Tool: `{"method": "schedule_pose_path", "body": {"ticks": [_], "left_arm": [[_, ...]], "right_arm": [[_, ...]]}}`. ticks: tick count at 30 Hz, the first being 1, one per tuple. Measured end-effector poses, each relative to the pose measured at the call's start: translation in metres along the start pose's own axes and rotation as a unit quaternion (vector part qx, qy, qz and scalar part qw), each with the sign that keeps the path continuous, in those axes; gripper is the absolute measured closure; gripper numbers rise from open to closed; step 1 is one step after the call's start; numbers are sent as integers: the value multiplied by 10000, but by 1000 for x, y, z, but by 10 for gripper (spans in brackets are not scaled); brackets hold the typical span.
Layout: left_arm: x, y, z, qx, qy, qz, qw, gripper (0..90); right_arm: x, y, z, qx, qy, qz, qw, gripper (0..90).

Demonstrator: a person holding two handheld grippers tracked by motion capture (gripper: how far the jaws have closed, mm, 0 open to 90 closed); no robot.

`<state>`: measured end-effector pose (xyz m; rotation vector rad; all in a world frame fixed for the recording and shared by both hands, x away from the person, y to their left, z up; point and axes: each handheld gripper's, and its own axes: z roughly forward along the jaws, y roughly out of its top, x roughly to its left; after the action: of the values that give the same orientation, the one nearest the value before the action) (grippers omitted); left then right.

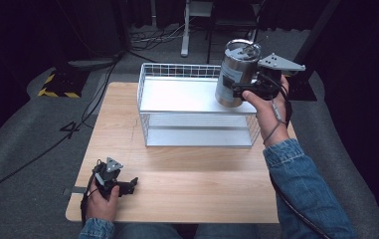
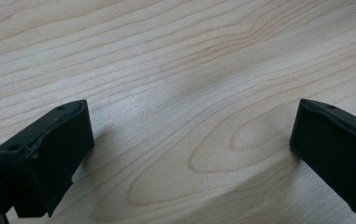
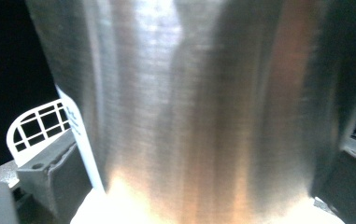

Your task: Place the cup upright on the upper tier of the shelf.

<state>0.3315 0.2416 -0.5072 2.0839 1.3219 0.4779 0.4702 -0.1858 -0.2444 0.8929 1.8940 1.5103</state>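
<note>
No legible text anywhere. Steel canister, held above the wire rack at far right, carries a white label with dark print, too small to read. In the right gripper view the label's edge shows marks, blurred, illegible.

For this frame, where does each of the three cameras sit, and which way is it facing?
High view: above the person's side, looking forward and down on the wooden table; both forearms, left gripper and right gripper show.
Left gripper view: rides the left gripper, facing down at bare wood between its open jaws.
Right gripper view: rides the right gripper, facing the steel canister close between its jaws.
Shared: the canister and the white wire rack appear in high and right gripper views.
</note>
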Motion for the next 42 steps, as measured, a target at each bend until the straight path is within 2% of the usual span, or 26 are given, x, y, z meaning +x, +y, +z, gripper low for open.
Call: {"method": "schedule_pose_path", "body": {"ticks": [4,7,10,14,26,31,35,40,41,42], "left_arm": [[0,0,0,-1,17,-20,10000,0],[0,0,0,2,18,-16,10000,0],[-1,0,0,5,10,-28,10000,0],[-1,0,0,-1,23,-41,10000,1],[-1,-1,0,-5,37,-66,10000,1],[-1,-1,0,-6,37,-66,10000,1],[-1,-1,0,-7,37,-65,10000,1],[-1,-1,0,-9,34,-67,10000,1],[-1,-1,0,-5,36,-65,10000,1],[-1,-1,0,-7,37,-65,10000,1]], "right_arm": [[-5,-1,17,32,-15,49,10000,38],[-7,-2,26,19,-10,68,10000,38],[-9,-6,34,-14,46,192,9998,38],[-11,-9,42,46,57,240,9997,38],[-10,-16,51,288,127,269,9991,37],[-11,-19,52,242,81,299,9992,35],[-10,-20,52,258,106,110,9996,34],[-9,-19,51,218,2,-122,9997,18],[-7,-19,52,277,31,-76,9996,0],[-8,-19,52,367,70,-137,9992,0]]}}
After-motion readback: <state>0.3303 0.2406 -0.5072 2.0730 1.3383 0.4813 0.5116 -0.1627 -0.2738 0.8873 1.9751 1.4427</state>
